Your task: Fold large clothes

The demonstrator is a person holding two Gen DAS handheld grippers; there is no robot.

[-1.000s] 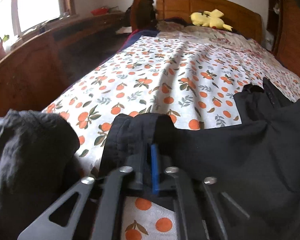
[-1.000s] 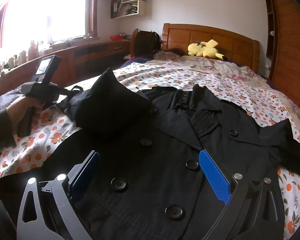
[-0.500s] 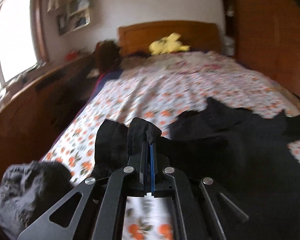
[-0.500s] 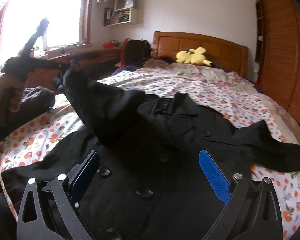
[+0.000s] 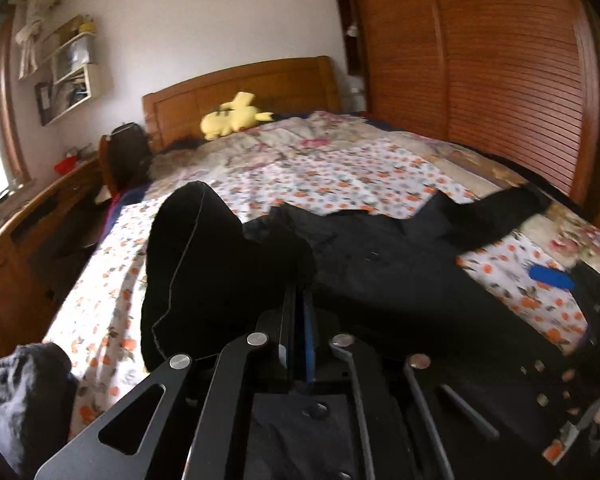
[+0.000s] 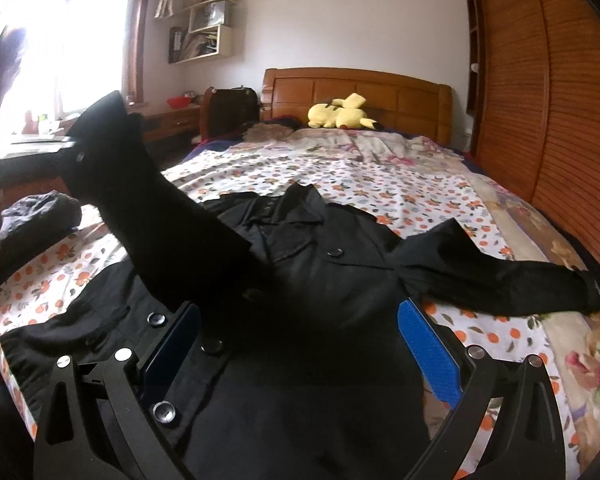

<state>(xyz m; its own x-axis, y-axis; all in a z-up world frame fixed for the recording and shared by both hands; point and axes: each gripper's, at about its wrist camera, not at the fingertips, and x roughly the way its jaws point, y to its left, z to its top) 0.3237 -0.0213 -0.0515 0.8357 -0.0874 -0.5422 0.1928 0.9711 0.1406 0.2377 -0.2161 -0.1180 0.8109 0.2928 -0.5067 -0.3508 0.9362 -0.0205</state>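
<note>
Here the black coat (image 6: 324,280) lies face-up across the bed (image 6: 380,176). Left tool (image 5: 298,300) pinches its sleeve (image 5: 204,256), lifted, probably to fold it inward. Right tool (image 6: 300,340) hovers wide, empty.

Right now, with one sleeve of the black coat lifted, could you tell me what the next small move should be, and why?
Probably carry the raised sleeve across the coat chest and lay it flat. The left tongs are shut on its cuff, the coat lies spread on the bed, and the right tongs hover open.
</note>
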